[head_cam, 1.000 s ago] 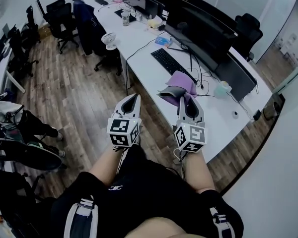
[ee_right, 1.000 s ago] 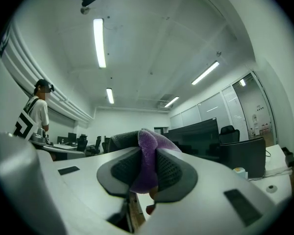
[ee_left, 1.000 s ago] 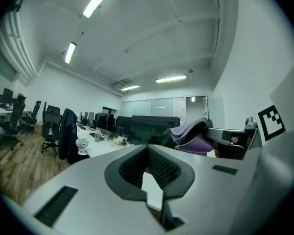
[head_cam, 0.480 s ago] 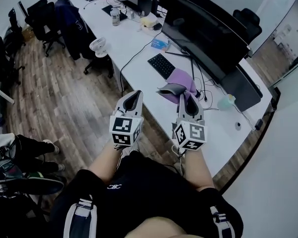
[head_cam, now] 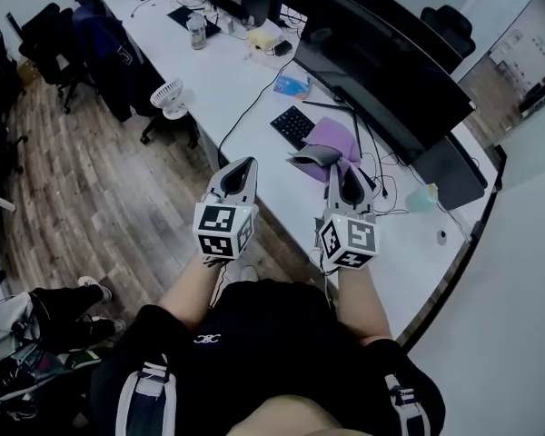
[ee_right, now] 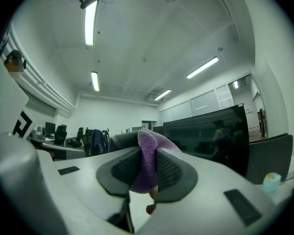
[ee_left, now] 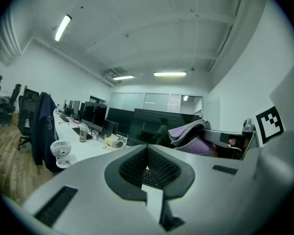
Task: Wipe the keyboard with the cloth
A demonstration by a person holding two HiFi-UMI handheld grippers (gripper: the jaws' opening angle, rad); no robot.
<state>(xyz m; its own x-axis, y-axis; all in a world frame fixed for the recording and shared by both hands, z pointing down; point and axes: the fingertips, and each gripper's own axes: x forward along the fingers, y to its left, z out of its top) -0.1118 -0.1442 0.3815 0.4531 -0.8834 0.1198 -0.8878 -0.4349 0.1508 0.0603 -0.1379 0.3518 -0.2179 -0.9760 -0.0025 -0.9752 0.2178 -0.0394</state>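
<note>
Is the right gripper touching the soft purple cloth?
Touching: in the right gripper view, the right gripper pinches the soft purple cloth between its jaws.

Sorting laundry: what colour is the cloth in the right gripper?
Purple cloth with grey side; right gripper view.

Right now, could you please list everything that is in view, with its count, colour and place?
keyboard: one, black, on the desk in front of the monitor
desk: one, white, long, running up the room
monitor: one large, black, behind the keyboard
cloth: one, purple and grey, gripped by the right claw
fan: one, white, beside the desk
bottle: one, clear, far along the desk
jacket: one, dark blue, hanging near the fan
floor: wooden, brown
left claw: grey, shut, empty, over the floor
right claw: grey, shut on the cloth
</note>
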